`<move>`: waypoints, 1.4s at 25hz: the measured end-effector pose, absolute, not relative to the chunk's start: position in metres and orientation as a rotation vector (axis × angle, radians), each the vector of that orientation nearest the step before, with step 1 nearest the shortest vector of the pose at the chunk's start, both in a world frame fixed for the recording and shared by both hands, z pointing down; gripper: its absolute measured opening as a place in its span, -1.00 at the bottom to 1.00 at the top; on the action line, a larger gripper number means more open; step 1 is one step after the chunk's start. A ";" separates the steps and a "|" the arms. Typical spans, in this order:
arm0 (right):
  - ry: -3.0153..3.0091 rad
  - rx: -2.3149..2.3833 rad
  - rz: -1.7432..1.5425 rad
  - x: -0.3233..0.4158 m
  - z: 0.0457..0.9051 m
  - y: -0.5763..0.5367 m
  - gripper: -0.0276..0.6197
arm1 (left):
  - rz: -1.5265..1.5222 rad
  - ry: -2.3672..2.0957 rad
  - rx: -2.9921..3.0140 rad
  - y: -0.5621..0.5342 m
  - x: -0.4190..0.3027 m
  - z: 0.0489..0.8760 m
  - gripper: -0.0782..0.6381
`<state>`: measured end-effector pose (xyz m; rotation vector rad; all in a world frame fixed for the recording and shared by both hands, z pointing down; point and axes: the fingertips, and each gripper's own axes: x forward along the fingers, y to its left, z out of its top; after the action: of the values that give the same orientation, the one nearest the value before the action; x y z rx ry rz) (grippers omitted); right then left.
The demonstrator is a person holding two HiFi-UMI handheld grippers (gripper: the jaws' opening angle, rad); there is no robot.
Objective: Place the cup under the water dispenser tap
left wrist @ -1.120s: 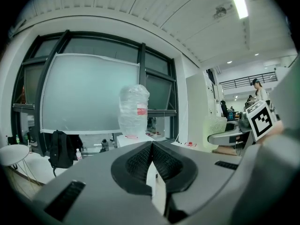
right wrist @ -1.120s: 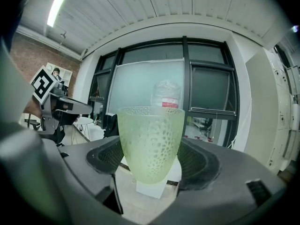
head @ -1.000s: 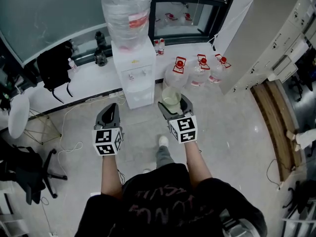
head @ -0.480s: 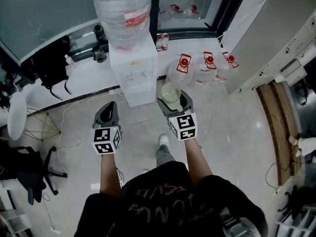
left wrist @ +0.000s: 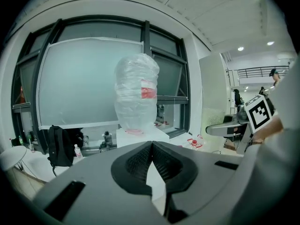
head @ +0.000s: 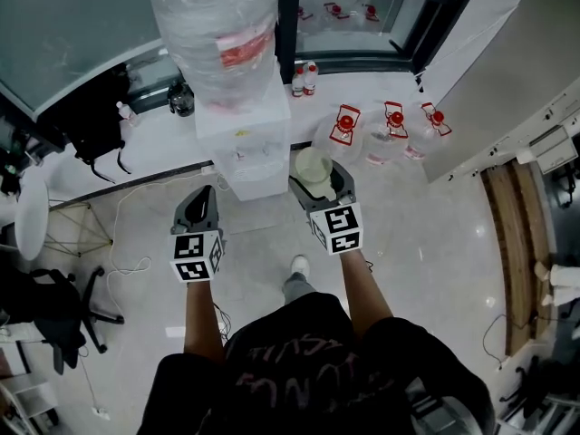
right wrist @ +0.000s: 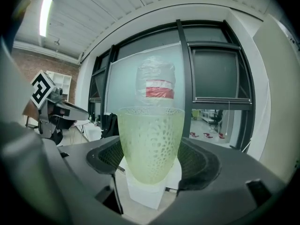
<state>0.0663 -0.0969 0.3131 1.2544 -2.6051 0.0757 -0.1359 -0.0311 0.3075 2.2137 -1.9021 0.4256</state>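
The pale floor [head: 435,243] carries a white water dispenser [head: 246,152] and three red-capped jugs [head: 393,136] beside it.

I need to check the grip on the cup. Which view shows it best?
The right gripper view: the pale green cup fills the middle, upright, clamped between the right claw's jaws. The head view shows only its open top from above. The left gripper view shows it, if at all, tiny at the far right.
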 end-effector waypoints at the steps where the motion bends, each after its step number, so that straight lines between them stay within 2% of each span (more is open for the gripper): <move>1: -2.609 1.241 0.067 0.066 0.314 -0.105 0.21 | 0.434 -1.905 2.202 -0.039 -0.135 0.310 -0.75; 14: -2.658 1.108 0.084 0.066 0.327 -0.190 0.21 | 0.454 -1.967 2.119 -0.118 -0.124 0.314 -0.75; 35: -2.624 1.106 0.078 0.039 0.342 -0.209 0.21 | 0.443 -1.889 2.149 -0.142 -0.145 0.335 -0.75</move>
<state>0.0391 -0.2089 0.3417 1.1063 -2.6243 0.0776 -0.1452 -0.1419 0.3349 2.1490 -1.8893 0.4427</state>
